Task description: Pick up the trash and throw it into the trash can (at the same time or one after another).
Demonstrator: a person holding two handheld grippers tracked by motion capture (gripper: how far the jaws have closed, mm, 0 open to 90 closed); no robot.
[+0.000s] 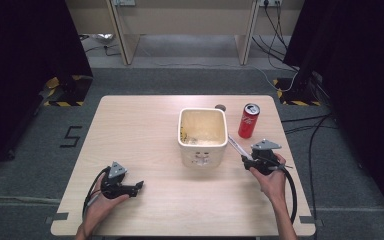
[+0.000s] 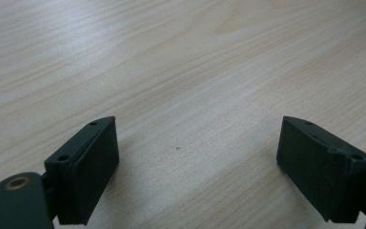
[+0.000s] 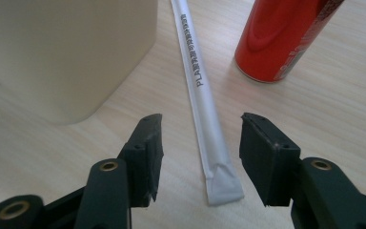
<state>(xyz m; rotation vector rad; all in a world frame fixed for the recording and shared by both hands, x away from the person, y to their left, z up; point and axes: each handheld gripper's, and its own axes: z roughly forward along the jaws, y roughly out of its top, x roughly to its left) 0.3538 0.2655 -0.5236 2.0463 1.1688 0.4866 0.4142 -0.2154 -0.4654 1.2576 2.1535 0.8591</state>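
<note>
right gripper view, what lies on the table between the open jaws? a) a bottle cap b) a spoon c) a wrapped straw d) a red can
c: the wrapped straw lies flat on the table with its near end between the right gripper's open jaws, while the red can stands farther off to one side and the cream bin to the other.

Even overhead light, soft shadows under the fingers [image 3: 145, 157]; gripper views slightly blurred, dark curtains flanking.
</note>
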